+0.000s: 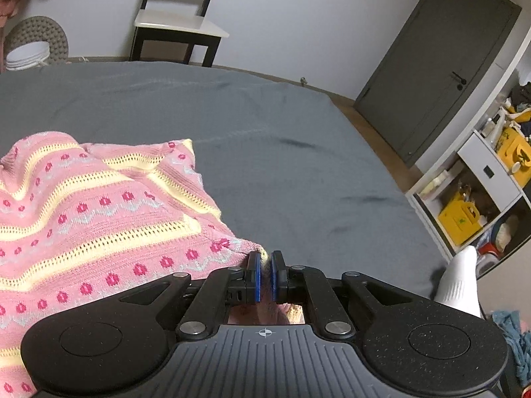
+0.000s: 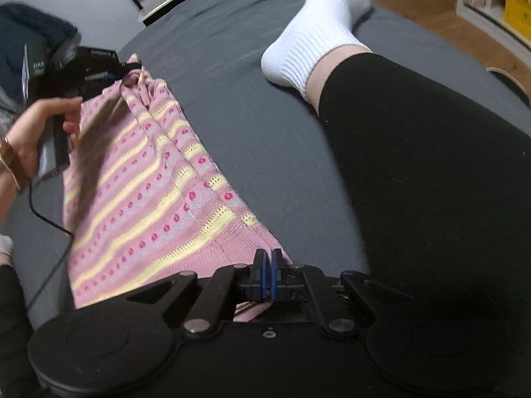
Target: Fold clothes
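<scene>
Black linkage arms and a ribbed grey housing fill the bottom of the left wrist view. Above them the left gripper [image 1: 264, 262] has its two blue pads nearly together, pinching a corner of the pink sweater [image 1: 93, 205]. The sweater, striped in yellow with dark pink dots, occupies the left half of this frame and lies rumpled on the grey bedsheet [image 1: 265, 126], which spreads across the centre. At upper left a round grey cushion [image 1: 36, 38] leans against the wall; just right of it stands a chair [image 1: 176, 16] with a pale seat. At upper right is a dark door [image 1: 441, 63], and along the right edge a white shelf [image 1: 481, 172] holds yellow boxes. A white sock [image 1: 459, 278] shows at lower right, touching the bed.

In the right wrist view the same black housing lies nearest the lens. At centre bottom the right gripper [image 2: 267, 262] is clamped on the near edge of the sweater [image 2: 149, 199], its blue pads pressed close with cloth between them. From there the sweater stretches diagonally toward the upper left, taut between the two tools, over the bedsheet [image 2: 272, 152]. At the left edge a hand [image 2: 36, 132] with a bracelet grips the handle of the other tool, whose tip [image 2: 127, 69] holds the far, bunched end of the sweater. A black cable trails below that hand. To the right, a leg in black leggings [image 2: 431, 172] rests on the bed, ending in the white sock [image 2: 318, 30] at upper centre.
</scene>
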Available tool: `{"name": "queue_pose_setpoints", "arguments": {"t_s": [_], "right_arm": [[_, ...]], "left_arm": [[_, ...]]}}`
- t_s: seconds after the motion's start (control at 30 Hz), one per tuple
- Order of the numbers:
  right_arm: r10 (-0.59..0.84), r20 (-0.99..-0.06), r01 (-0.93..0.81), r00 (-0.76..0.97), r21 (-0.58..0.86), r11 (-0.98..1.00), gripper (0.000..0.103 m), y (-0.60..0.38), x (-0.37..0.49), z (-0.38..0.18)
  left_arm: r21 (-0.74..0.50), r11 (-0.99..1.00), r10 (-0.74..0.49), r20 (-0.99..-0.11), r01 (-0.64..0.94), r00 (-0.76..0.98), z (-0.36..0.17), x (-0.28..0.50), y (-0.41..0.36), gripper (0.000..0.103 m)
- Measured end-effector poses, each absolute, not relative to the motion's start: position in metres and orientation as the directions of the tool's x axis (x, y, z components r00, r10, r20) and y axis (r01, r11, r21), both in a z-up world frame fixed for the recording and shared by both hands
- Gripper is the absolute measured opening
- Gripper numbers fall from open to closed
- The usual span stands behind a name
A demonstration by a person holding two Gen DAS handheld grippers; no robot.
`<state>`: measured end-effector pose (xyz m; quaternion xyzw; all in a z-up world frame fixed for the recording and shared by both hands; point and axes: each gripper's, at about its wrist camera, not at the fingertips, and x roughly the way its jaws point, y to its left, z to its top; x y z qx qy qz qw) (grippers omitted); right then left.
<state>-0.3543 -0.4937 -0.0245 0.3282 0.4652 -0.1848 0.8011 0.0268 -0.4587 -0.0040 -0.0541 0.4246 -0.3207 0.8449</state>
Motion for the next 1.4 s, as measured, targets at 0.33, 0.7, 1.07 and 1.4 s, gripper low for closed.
{"name": "queue_pose_setpoints", "arguments": {"t_s": [0.33,0.7,1.07,1.4], "right_arm": [[-0.075,-0.909,0.606,0.411,0.211,0.767,0.005,-0.476,-0.333,-0.032],[-0.207,-0.768,0.499,0.606,0.165,0.851,0.051,-0.448,-0.338,0.008],[-0.003,-0.662,0.253,0.749,0.282,0.925,0.052,-0.476,-0.261,0.051],[0.349,-0.689,0.208,0.635,0.588,0.782,0.052,-0.541,-0.189,0.026]], "left_arm": [[-0.350,0.797,-0.570,-0.704,0.492,0.424,-0.015,0.029,-0.465,0.007],[-0.454,0.722,-0.684,-0.580,0.522,0.442,0.013,0.025,-0.428,0.090],[-0.539,0.617,-0.783,-0.495,0.574,0.377,0.004,-0.081,-0.285,0.091],[-0.296,0.479,-0.780,-0.575,0.827,0.246,-0.006,-0.225,-0.274,0.091]]}}
